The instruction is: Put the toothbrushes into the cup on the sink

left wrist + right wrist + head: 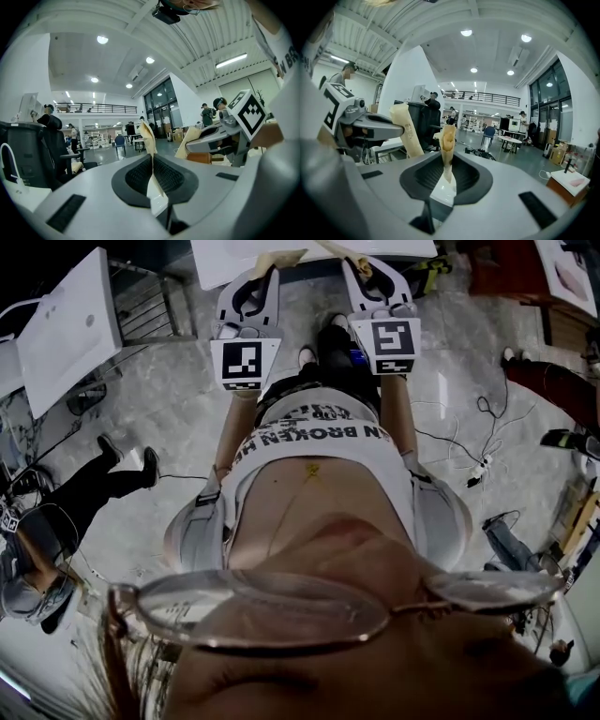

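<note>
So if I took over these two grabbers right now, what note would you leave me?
Left gripper: shut on the left brush, which sticks up out of the jaws.
Right gripper: shut on the right brush, also upright.
Both grippers are held side by side in front of the person.
A white basin, probably the sink, lies off to the left in the head view. No cup is in view.
Done: both brushes are in hand.
Left: find the cup and put both brushes in it.

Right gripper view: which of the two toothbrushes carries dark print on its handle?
The toothbrush held by the left tool, at the picture's left. The other toothbrush, upright in the right tool, shows none.
</note>
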Tool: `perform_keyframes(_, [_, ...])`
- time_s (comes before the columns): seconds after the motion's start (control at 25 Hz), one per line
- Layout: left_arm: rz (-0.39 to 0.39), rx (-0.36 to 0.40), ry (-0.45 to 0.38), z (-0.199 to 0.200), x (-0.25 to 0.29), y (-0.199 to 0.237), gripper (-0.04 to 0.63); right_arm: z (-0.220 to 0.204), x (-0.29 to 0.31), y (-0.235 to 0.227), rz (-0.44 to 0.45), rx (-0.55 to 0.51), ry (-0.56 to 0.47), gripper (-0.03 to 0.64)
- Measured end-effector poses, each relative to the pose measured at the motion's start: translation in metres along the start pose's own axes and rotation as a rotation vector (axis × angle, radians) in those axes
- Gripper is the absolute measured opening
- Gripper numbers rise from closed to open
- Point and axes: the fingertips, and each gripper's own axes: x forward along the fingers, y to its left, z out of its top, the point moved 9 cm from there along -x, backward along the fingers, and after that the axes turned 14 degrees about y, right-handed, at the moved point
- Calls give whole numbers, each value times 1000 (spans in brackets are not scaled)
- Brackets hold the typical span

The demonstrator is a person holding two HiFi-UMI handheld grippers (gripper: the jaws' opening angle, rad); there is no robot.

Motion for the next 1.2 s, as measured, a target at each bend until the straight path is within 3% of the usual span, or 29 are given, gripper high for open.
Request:
perform_keyframes(0.52, [16, 44, 10, 49, 84, 2, 20, 15, 48, -83, 25, 31, -40, 66])
perform_keyframes(1.2, [139, 17, 17, 85, 168, -28, 20, 19, 96, -187, 133, -36, -74, 66])
